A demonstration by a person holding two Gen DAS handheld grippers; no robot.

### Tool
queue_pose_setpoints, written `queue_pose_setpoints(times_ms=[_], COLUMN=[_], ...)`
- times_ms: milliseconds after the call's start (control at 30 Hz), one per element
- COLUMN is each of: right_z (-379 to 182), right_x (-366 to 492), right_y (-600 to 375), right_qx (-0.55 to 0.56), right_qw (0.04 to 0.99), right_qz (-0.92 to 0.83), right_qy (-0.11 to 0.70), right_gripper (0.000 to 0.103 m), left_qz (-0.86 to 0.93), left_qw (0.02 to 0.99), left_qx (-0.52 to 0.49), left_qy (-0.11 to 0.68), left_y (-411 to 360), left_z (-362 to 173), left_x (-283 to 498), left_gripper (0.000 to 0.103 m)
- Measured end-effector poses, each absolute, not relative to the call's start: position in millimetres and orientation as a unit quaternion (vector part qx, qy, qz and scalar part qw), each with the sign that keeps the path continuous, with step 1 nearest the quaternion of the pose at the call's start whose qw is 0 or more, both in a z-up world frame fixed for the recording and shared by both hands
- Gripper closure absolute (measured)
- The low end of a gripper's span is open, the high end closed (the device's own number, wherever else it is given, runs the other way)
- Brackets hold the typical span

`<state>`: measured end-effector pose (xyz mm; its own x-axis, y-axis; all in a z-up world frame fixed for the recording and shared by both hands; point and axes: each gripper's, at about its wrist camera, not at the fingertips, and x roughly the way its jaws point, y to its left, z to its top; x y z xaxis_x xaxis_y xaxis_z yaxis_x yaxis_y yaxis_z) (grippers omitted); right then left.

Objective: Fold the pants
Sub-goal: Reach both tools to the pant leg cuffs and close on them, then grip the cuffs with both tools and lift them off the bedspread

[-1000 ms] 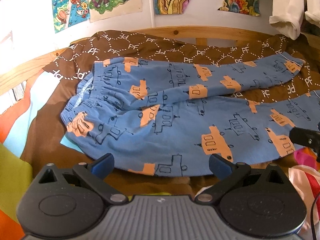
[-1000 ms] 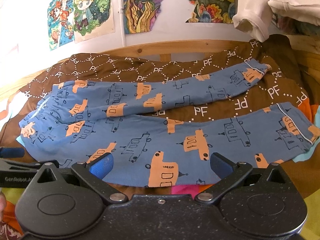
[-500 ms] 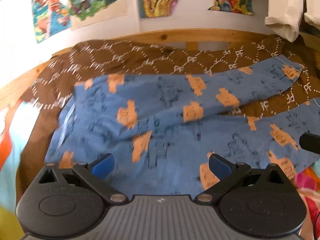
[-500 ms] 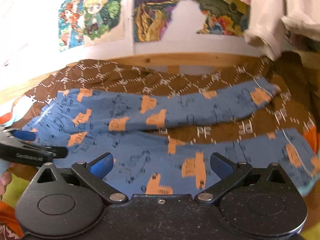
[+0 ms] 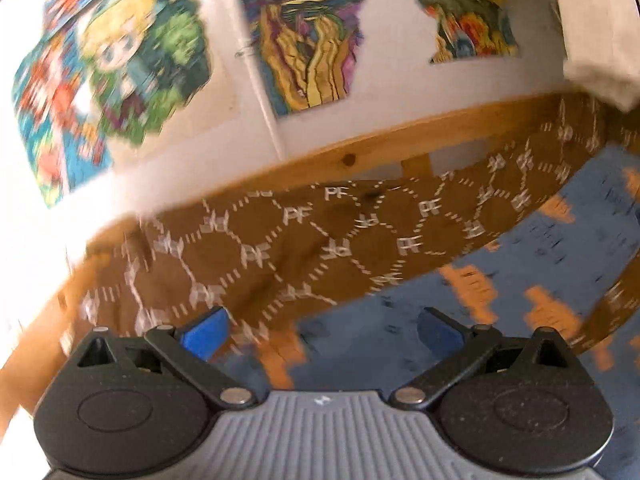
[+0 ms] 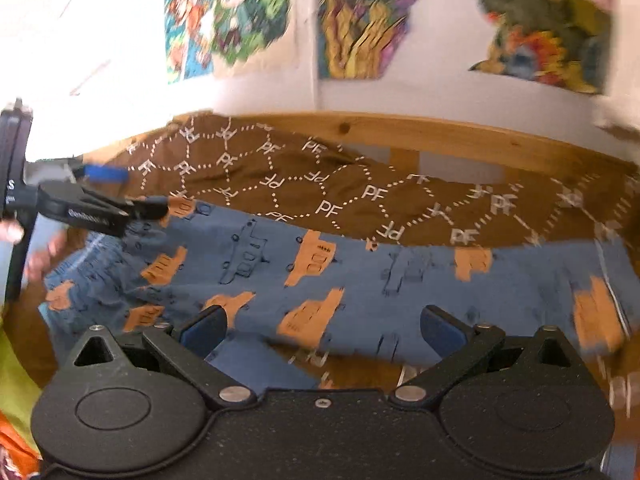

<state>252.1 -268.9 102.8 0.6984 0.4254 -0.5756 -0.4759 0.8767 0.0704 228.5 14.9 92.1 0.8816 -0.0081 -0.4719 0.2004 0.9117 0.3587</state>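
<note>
The blue pants (image 6: 360, 280) with orange trucks lie flat on a brown blanket (image 6: 312, 184) on the bed. Behind it runs a wooden bed rail (image 6: 440, 136), and three bright posters (image 6: 240, 20) hang on the wall. The left claw (image 5: 320, 328) is spread wide above the top edge of the pants. The right claw (image 6: 324, 328) is spread wide over the middle. Both pictures are blurry, and the pant legs are cut off.
</note>
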Motion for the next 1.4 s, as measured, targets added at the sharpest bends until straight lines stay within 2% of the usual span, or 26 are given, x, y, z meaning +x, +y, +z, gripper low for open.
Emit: queue_pose_setpoints(times_ms=[267,367,467,533,600,667,767,900,967,1033,1100,1200,1400], right_z=[83.0,76.7,70.8,68.1,65.8,63.9,59.8,51.0,49.8,51.0,51.8,52.6,66.0], right_x=[386.8,416.1,440.8,452.8,461.2,467.1,477.5,486.6,488.2,485.8,482.3,472.7,460.3], right_y=[-243.3,-231.6,-221.5,-217.6,-215.9,-217.4,-221.6,-230.7,-233.0,-232.8,-229.5,-225.3,-220.5], right_qx=[-0.139,-0.163,-0.195,-0.206,-0.213,-0.219,-0.212,-0.187,-0.172,-0.171,-0.183,-0.204,-0.228], right_qw=[0.868,0.849,0.834,0.825,0.817,0.810,0.799,0.786,0.792,0.799,0.801,0.800,0.820], right_qz=[0.319,0.346,0.358,0.366,0.372,0.377,0.381,0.393,0.389,0.384,0.379,0.379,0.367], right_qy=[0.354,0.365,0.371,0.379,0.385,0.393,0.414,0.438,0.439,0.430,0.426,0.417,0.376], right_gripper=[0.001,0.007,0.017,0.025,0.032,0.040,0.041,0.040,0.044,0.084,0.097,0.102,0.103], left_qz=[-0.077,-0.085,-0.099,-0.105,-0.104,-0.104,-0.108,-0.107,-0.094,-0.080,-0.071,-0.065,-0.044], left_qw=[0.915,0.911,0.902,0.896,0.890,0.884,0.877,0.864,0.865,0.866,0.868,0.876,0.898], left_qx=[0.235,0.225,0.212,0.218,0.231,0.250,0.267,0.303,0.324,0.344,0.355,0.347,0.313], left_qy=[0.319,0.336,0.363,0.373,0.380,0.381,0.385,0.388,0.371,0.353,0.339,0.329,0.305], left_y=[56.7,66.6,71.0,71.8,69.0,65.8,61.5,49.1,41.4,33.8,29.0,27.7,35.5], left_z=[78.4,75.4,72.0,67.1,62.7,59.8,58.8,56.2,53.6,50.8,49.4,51.9,65.4], left_x=[293.8,305.0,316.1,319.3,321.8,321.7,319.4,317.5,311.5,305.0,299.6,294.8,292.3], left_gripper=[0.001,0.011,0.029,0.051,0.062,0.065,0.076,0.101,0.102,0.102,0.103,0.103,0.103])
